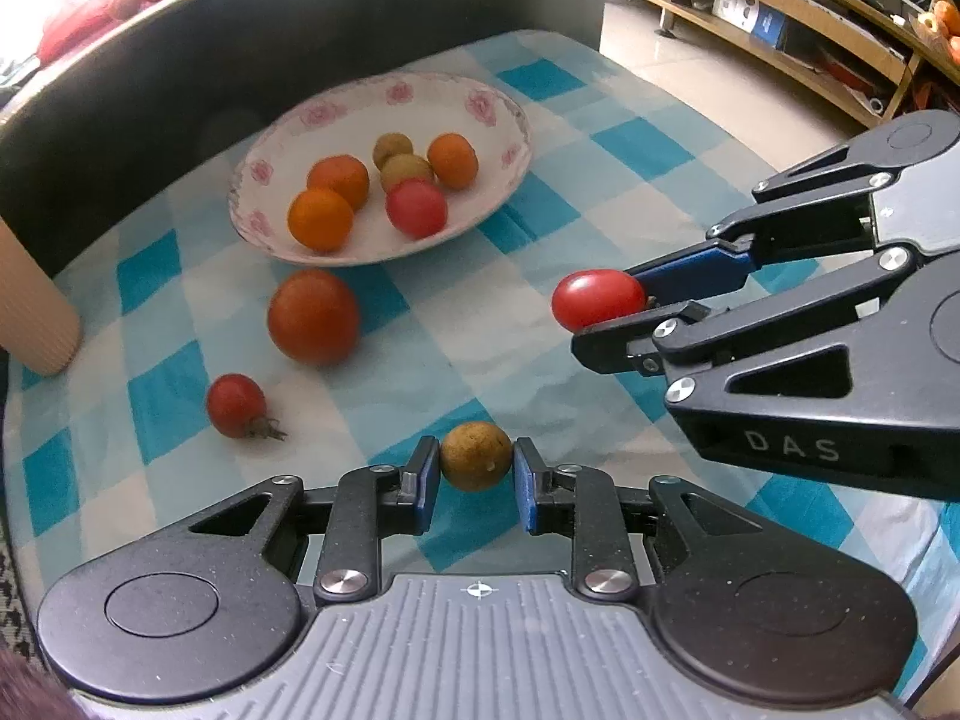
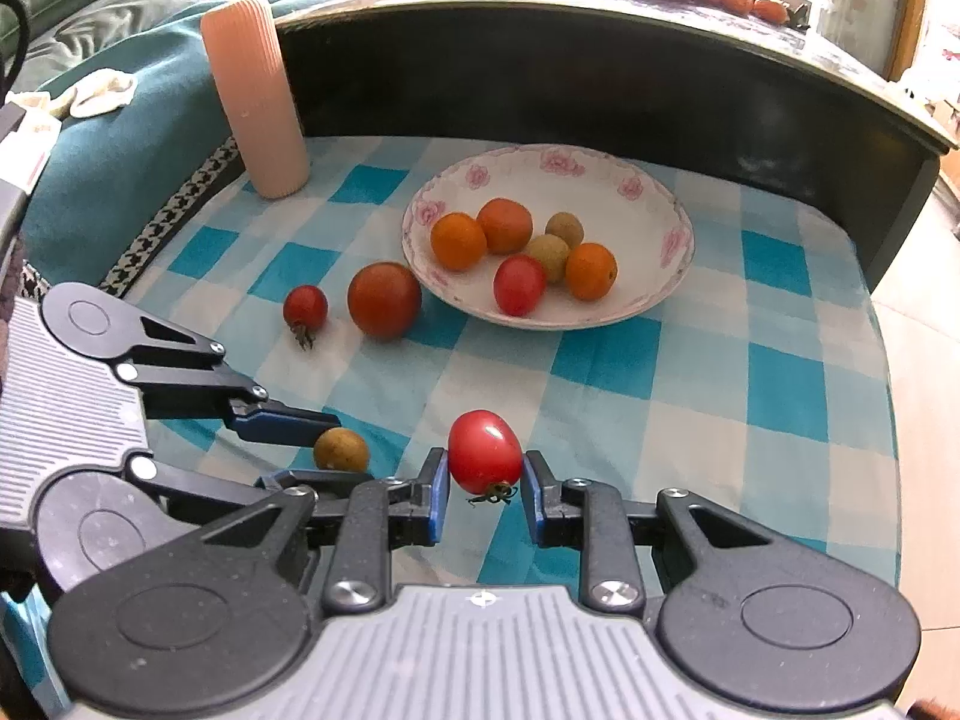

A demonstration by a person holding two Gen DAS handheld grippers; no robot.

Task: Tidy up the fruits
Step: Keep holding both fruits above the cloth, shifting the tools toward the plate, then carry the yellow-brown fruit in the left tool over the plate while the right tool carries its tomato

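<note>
- Two grippers work low over the bench, which is covered with a blue-and-white checked cloth (image 2: 708, 396).
- "DAS" is embossed on the side of the right gripper (image 1: 624, 306), readable in the left wrist view; no other writing can be made out.
- Left gripper (image 1: 477, 471): its blue pads sit on either side of a brown longan (image 1: 477, 464), clamped on it, near the bench's near edge. The right wrist view shows this gripper reaching in from the left with the longan at its tips.
- Right gripper: closed on a red cherry tomato (image 2: 485, 459), stem end pointing back toward the camera, held just above the cloth.
- A floral-rimmed plate (image 2: 648, 294) stands toward the far edge, holding three small oranges, two longans and one red tomato.
- Loose on the cloth just left of the plate: a larger orange-red fruit (image 2: 384, 300), almost touching the plate's rim, and beside it a small tomato with a stem (image 2: 306, 307).
- A ribbed peach-coloured cylinder (image 2: 255, 96) stands upright at the far left corner.
- Open cloth lies between both grippers and the plate, and along the right side of the bench; a dark raised ledge (image 2: 600, 72) closes off the far edge.
</note>
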